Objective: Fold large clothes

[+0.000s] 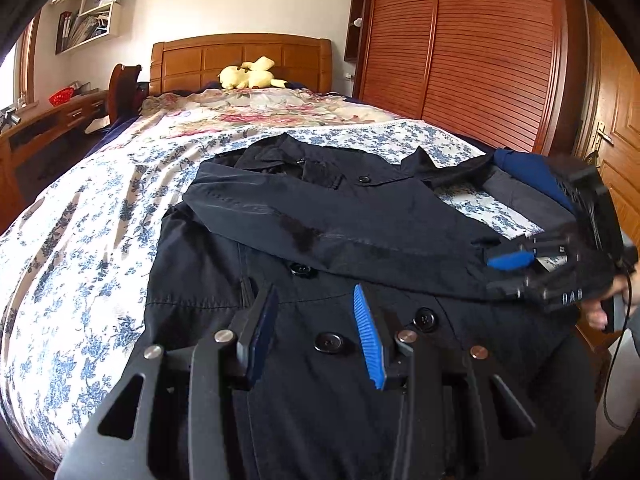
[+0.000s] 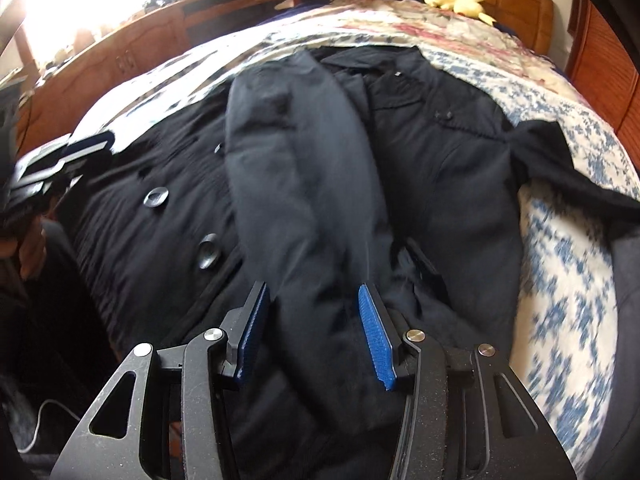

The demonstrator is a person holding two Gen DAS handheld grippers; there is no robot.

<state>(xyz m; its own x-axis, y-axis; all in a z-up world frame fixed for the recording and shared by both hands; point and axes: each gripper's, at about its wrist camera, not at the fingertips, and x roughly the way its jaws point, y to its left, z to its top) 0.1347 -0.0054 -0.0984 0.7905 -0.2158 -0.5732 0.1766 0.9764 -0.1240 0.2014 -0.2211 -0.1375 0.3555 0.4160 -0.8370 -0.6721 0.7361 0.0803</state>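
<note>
Lying across the bed [image 1: 80, 216], front up: one dark navy double-breasted coat [image 1: 280, 312], one sleeve [image 1: 340, 220] folded diagonally over its chest.

Left wrist view: your left gripper [image 1: 316, 316] hangs just over the coat's buttoned front, jaws apart, nothing between the pads. Your right gripper [image 1: 516, 260] sits at the sleeve's cuff end, near the bed's right edge; blurred, so you cannot tell its state here. Also listed: yellow plush toy [image 1: 250, 74] by the headboard [image 1: 240, 60], wooden wardrobe [image 1: 480, 52].

Right wrist view: your right gripper [image 2: 314, 320] points down over the folded sleeve [image 2: 296, 160], jaws apart, the cloth running between the pads without being pinched. Coat buttons [image 2: 156, 197] lie left of the sleeve. Your left gripper [image 2: 52, 164] shows at the left edge.
</note>
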